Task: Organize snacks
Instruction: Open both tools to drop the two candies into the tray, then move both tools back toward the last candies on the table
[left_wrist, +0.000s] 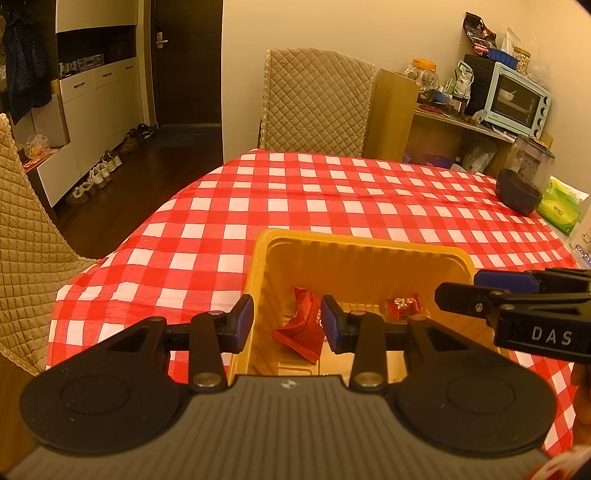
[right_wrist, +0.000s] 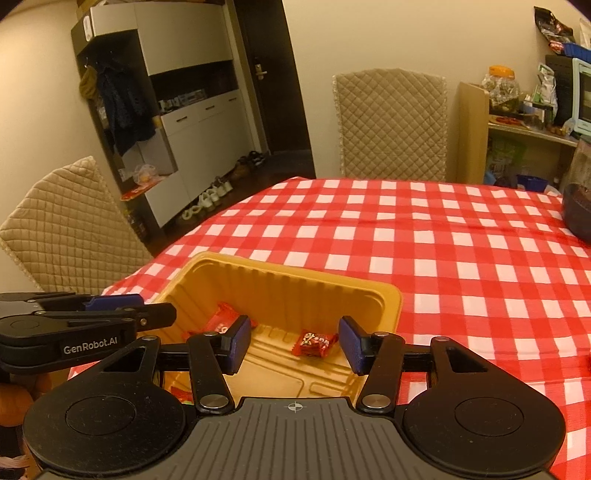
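A yellow plastic tray (left_wrist: 354, 247) (right_wrist: 284, 269) sits on the red checked tablecloth at the near edge. Inside lie two red wrapped snacks: a larger packet (left_wrist: 301, 330) (right_wrist: 219, 319) and a small candy (left_wrist: 402, 306) (right_wrist: 314, 343). My left gripper (left_wrist: 287, 325) hovers over the tray's left side, open and empty, its fingers apart above the larger packet. My right gripper (right_wrist: 293, 345) hovers over the tray's near side, open and empty, with the small candy between its fingers but lower down. Each gripper shows at the edge of the other's view.
The checked table (left_wrist: 332, 192) stretches ahead. A dark jar (left_wrist: 524, 181) and a green tissue pack (left_wrist: 559, 210) stand at the far right. Quilted chairs (left_wrist: 317, 103) (right_wrist: 62, 229) stand at the far and left sides. A cluttered shelf with an oven (left_wrist: 517, 99) is at the right.
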